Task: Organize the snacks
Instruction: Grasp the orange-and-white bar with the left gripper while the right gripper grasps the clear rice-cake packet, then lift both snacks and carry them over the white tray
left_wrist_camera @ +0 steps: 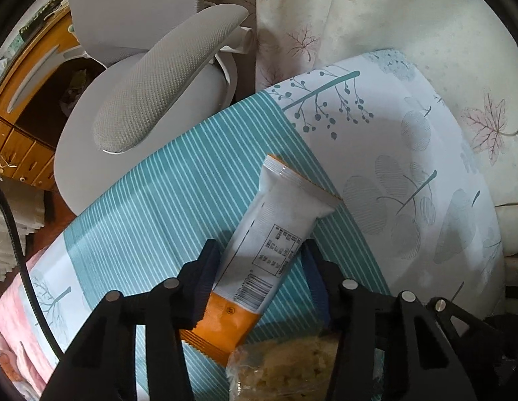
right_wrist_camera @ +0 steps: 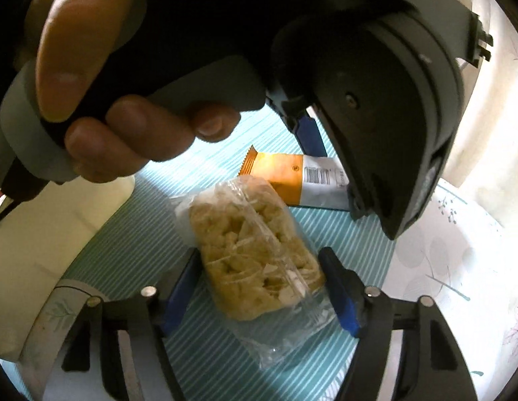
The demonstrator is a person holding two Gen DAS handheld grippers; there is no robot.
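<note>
Teal-striped cloth [left_wrist_camera: 151, 207] covers the table. Left tongs [left_wrist_camera: 259, 250] clench the white-and-orange snack packet [left_wrist_camera: 275, 220] lying between their fingers; right tongs [right_wrist_camera: 259, 270] pinch the clear bag of crumbly snack [right_wrist_camera: 255, 254], just beside that packet.

Glossy white-and-orange foil wrapper [left_wrist_camera: 275, 234] catches the light on the smooth, faintly shiny striped tablecloth [left_wrist_camera: 151, 207] covering the worktop. Beside that wrapper, the clear crinkly plastic bag [right_wrist_camera: 255, 260] shows rough, crumbly golden pieces inside. Beyond the wrapper, the chair armrest [left_wrist_camera: 168, 77] wears matt, dimpled mesh; the left claw [left_wrist_camera: 259, 250] is matt black plastic.
</note>
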